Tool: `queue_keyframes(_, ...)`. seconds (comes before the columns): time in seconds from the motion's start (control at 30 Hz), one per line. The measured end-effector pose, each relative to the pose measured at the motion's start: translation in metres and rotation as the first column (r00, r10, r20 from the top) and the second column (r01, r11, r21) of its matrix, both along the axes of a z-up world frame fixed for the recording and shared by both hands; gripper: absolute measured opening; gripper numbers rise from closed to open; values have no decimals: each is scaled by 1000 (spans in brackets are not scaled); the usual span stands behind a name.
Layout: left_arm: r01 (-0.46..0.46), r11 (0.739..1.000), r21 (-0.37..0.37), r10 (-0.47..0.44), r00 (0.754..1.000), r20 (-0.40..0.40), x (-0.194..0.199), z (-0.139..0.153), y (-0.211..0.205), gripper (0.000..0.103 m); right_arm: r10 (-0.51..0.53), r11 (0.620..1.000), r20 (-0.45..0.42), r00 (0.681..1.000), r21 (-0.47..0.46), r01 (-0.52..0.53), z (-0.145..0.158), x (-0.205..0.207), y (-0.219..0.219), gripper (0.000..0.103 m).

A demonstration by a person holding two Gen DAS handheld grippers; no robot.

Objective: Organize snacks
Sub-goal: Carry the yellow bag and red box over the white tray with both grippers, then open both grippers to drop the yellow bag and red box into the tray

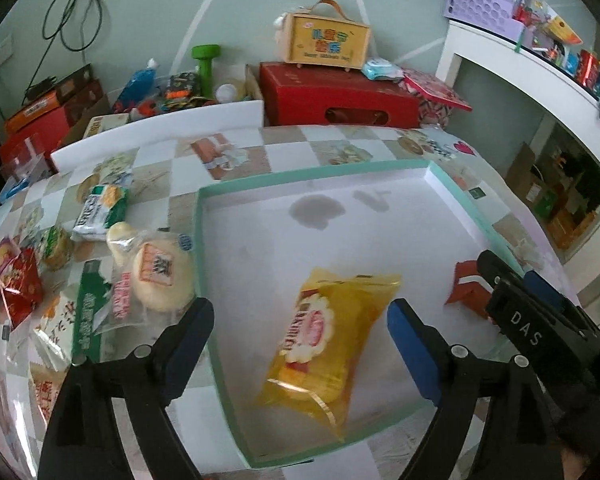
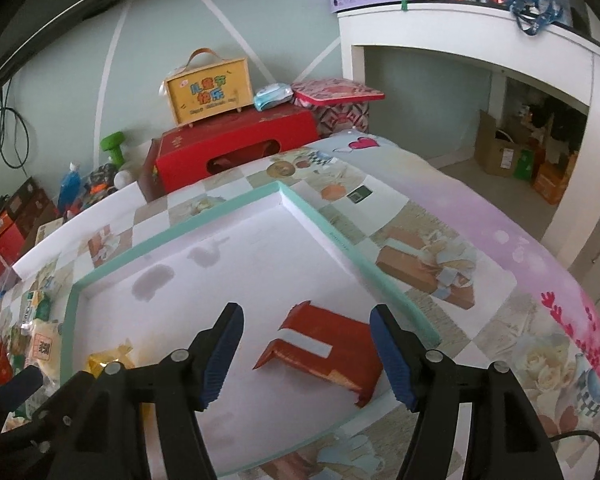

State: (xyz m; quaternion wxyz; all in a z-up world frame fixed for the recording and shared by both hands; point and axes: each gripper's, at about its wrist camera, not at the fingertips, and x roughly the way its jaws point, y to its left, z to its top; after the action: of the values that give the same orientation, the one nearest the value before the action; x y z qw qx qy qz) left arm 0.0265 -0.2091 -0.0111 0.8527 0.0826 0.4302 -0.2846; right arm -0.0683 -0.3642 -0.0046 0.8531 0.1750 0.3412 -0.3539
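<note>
A shallow white tray with a teal rim lies on the patterned tablecloth. A yellow snack packet rests flat on the tray floor. My left gripper hangs over it, open, with both blue pads clear of the packet. A red snack packet lies in the tray's right part. My right gripper is open around it, and neither pad presses on it. Left of the tray lie several loose snacks, among them a round bun packet and a green-and-white packet.
Behind the table stand a red box and a yellow carry case. A white shelf unit rises at the right. The table edge curves away on the right. More red and green packets crowd the left edge.
</note>
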Motion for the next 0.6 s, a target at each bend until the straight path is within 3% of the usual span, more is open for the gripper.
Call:
queue_keyframes(0.07, -8, 1000, -12, 8, 1000, -7, 2, 0, 8, 98, 14, 1000, -6, 1000, 10, -14, -2, 3, 2, 79)
queue_keyframes(0.13, -25, 999, -34, 25, 1000, -4, 4, 2, 16, 98, 29, 1000, -4, 1000, 12, -29, -3, 5, 5, 95)
queue_keyframes(0.2, -46, 998, -53, 46, 999, 1, 6, 4, 24, 99, 52, 999, 7, 999, 10, -53, -2, 8, 9, 103)
queue_keyframes(0.47, -119, 985, -122, 124, 992, 35, 14, 11, 57, 102, 121, 992, -7, 993, -25, -121, -2, 19, 26, 103)
queue_keyframes(0.6, -145, 976, -164, 150, 989, 15, 19, 12, 69, 102, 132, 991, -15, 991, -35, -132, -2, 21, 31, 103)
